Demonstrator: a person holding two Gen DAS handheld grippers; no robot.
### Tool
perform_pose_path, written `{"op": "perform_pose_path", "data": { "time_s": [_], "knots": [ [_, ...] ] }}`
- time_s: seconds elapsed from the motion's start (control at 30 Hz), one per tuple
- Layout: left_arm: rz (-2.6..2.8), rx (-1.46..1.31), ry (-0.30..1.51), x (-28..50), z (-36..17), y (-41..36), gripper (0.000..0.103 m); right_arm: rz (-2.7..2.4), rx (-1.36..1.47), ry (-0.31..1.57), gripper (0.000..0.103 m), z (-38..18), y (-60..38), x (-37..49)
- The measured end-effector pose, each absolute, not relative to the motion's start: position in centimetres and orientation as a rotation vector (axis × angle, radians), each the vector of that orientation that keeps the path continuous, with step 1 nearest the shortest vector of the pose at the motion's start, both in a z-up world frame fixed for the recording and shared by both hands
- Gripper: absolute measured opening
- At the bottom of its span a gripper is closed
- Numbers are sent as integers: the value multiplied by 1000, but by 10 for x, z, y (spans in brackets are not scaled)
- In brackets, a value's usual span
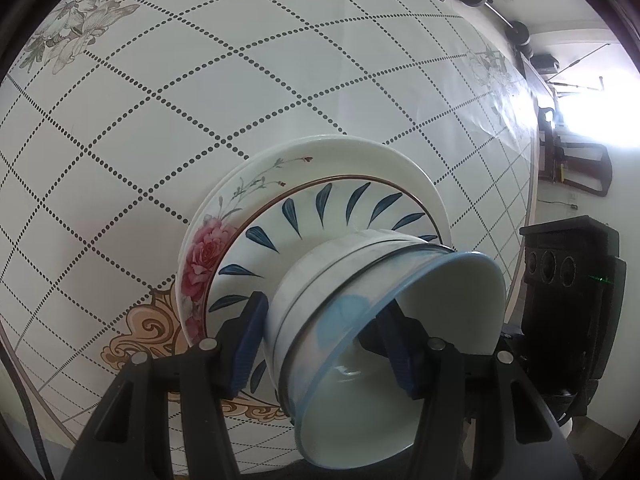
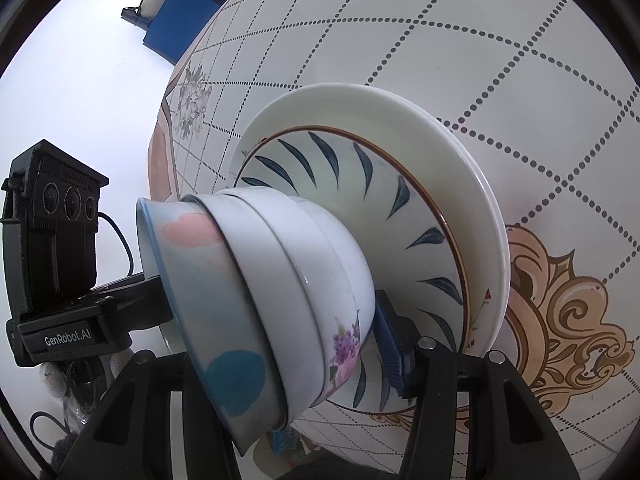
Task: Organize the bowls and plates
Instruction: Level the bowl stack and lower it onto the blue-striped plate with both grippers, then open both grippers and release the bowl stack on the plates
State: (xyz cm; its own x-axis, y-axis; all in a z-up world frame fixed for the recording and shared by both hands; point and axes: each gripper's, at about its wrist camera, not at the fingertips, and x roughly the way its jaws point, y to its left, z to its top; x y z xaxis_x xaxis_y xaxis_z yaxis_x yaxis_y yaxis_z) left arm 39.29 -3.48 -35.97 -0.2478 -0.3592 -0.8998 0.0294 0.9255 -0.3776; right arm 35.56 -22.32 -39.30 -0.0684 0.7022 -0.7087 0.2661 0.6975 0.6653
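A nested stack of bowls (image 1: 320, 320) (image 2: 280, 280) sits in the middle of a blue-leaf plate (image 1: 320, 216) (image 2: 360, 184). That plate lies on a larger white rose plate (image 1: 208, 248) (image 2: 440, 136). The top bowl has a blue rim and pastel spots; the bottom one shows purple flowers. My left gripper (image 1: 324, 332) is shut on the stack's wall, one pad (image 1: 248, 340) outside and the other inside the top bowl. My right gripper (image 2: 276, 352) clamps the opposite side, with one pad (image 2: 390, 344) outside and the other hidden by the bowls. Whether the stack touches the plate I cannot tell.
The plates lie on a round table (image 1: 160, 80) (image 2: 520, 60) covered with a white dotted-grid cloth with flower and scroll prints. The table's edge runs close behind the bowls. Each view shows the other gripper's black body (image 1: 568, 280) (image 2: 56, 260) beyond the stack.
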Motion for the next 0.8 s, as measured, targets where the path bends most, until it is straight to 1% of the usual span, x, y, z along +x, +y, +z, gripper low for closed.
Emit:
{"op": "perform_pose_path", "data": {
  "time_s": [0.3,0.53,0.63,0.8],
  "knots": [
    [-353,-222,1765,389,-354,-36,52,418,775,1644,55,-390,-222,357],
    [-284,-123,1675,385,-328,-35,52,387,649,1638,56,-374,-214,355],
    [-258,-74,1621,380,-310,-34,52,365,594,1610,56,-359,-214,354],
    [-236,-40,1547,368,-282,-32,52,306,446,1532,56,-318,-211,349]
  ]
}}
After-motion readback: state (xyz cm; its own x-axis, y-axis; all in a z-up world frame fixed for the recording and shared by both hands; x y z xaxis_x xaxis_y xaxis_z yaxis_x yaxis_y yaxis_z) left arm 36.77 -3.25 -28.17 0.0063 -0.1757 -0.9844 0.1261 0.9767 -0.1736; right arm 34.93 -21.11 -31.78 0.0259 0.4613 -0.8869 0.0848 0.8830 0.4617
